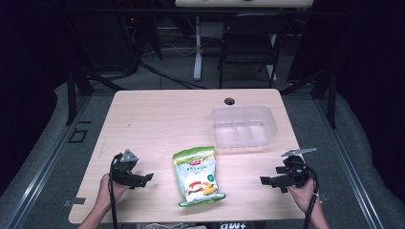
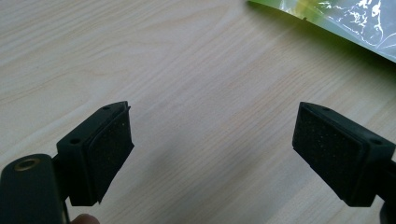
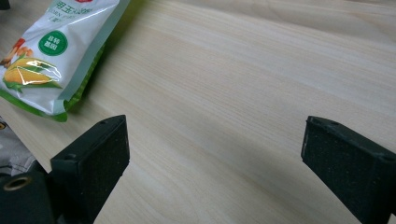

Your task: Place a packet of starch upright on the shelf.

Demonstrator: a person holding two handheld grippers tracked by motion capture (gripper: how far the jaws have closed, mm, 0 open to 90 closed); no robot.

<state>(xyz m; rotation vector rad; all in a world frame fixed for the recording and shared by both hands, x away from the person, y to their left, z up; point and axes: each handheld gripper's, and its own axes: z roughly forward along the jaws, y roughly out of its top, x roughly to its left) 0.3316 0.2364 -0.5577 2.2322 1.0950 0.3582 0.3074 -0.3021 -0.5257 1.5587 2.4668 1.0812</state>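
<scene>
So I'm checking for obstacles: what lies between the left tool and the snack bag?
Bare tabletop, as the high view shows: nothing lies between the left tool and the snack bag.

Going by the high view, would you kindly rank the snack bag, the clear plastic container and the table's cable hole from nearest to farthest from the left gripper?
From the left gripper:
1. Snack bag, just beside it at the table's front centre.
2. Clear plastic container, farther back on the right side.
3. Cable hole, at the far edge, behind the container.
</scene>
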